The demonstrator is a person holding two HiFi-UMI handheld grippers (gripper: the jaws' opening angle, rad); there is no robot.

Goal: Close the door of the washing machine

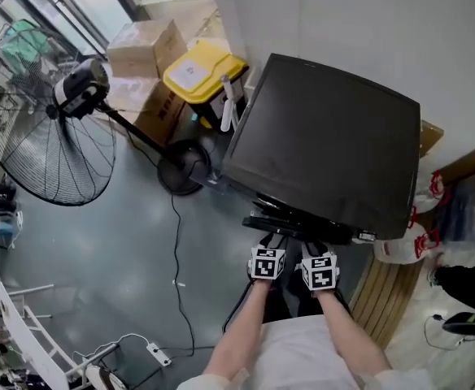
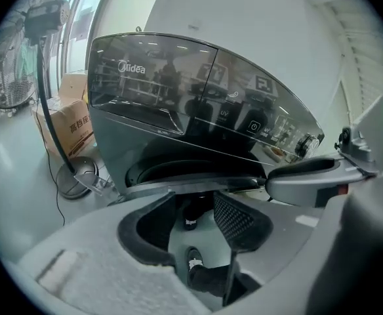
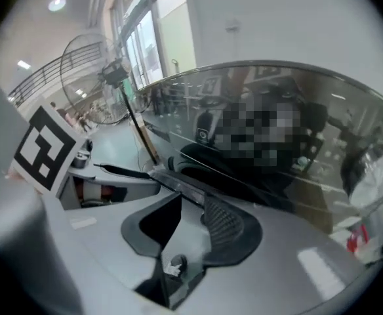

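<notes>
The dark front-loading washing machine [image 1: 327, 136] stands against the white wall. Its round door [image 1: 290, 218] sticks out a little from the front, ajar. Both grippers are side by side at the door's outer edge, pointing down at it. My left gripper [image 1: 270, 240] has its jaws apart; the door's grey rim [image 2: 178, 190] runs across just past the fingertips, and floor and a shoe show in the gap [image 2: 195, 205]. My right gripper [image 1: 315, 246] is also apart at the tips [image 3: 191, 212], with the door rim [image 3: 178, 184] right ahead. Neither gripper's pads press on anything.
A standing fan [image 1: 50, 136] with its round base [image 1: 182, 167] stands left of the machine. A yellow-lidded bin [image 1: 201, 70] and cardboard boxes [image 1: 144, 47] sit behind it. A cable [image 1: 176, 275] and power strip [image 1: 158, 353] lie on the floor. Bags [image 1: 420, 218] crowd the right.
</notes>
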